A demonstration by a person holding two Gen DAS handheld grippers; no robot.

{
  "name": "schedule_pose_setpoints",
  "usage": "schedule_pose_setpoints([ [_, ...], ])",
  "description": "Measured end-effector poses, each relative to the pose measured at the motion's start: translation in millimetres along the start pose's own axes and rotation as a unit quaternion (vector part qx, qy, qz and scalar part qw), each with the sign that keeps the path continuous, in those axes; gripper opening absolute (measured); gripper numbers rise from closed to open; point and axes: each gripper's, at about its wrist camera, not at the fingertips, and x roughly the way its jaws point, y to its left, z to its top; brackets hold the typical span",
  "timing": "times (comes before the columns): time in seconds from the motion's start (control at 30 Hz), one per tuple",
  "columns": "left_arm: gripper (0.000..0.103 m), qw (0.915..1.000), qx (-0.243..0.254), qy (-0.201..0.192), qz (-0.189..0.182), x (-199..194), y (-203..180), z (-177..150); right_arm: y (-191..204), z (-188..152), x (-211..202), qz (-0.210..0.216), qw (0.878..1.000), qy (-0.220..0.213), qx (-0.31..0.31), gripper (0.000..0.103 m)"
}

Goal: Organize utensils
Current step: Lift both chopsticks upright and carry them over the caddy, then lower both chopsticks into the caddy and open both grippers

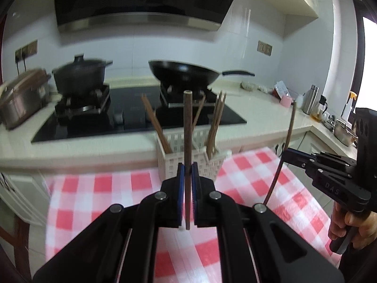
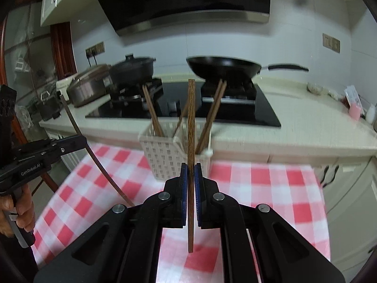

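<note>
Wooden chopsticks are clamped upright, one in each closed hand-held gripper: left (image 1: 187, 176), right (image 2: 191, 176). Each chopstick (image 1: 187, 127) (image 2: 191, 122) is judged light, stiff and smooth, best pinched mid-shaft. Just ahead, the basket (image 1: 174, 162) is seen on the tabletop (image 1: 77, 195).

The whole kitchen smears with blur, so the clutter on the far counter (image 1: 315, 108) stays too small and soft to name. The white basket (image 2: 162, 158) hides the lower ends of the chopsticks (image 2: 153, 113) standing in it. The picture's edge cuts off all of the person but a hand (image 1: 353, 226).
</note>
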Motion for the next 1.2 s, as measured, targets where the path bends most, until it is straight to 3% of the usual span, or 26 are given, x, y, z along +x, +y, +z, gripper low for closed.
schedule_pose_setpoints([
  [0.37, 0.006, 0.9979, 0.049, -0.04, 0.014, -11, -6, 109, -3, 100, 8, 0.004, 0.999, -0.054, 0.007, 0.008],
  [0.53, 0.006, 0.9977, 0.056, -0.033, 0.019, 16, -9, 136, -7, 131, 32, 0.004, 0.998, -0.064, 0.016, 0.008],
  [0.87, 0.006, 0.9977, 0.059, 0.014, 0.03, 96, 4, 127, -13, 131, 101, -0.001, 0.999, -0.034, 0.025, 0.008],
  [1.2, 0.006, 0.996, 0.06, 0.057, 0.034, 142, 16, 106, -20, 109, 141, -0.003, 0.999, 0.0, 0.035, 0.008],
])
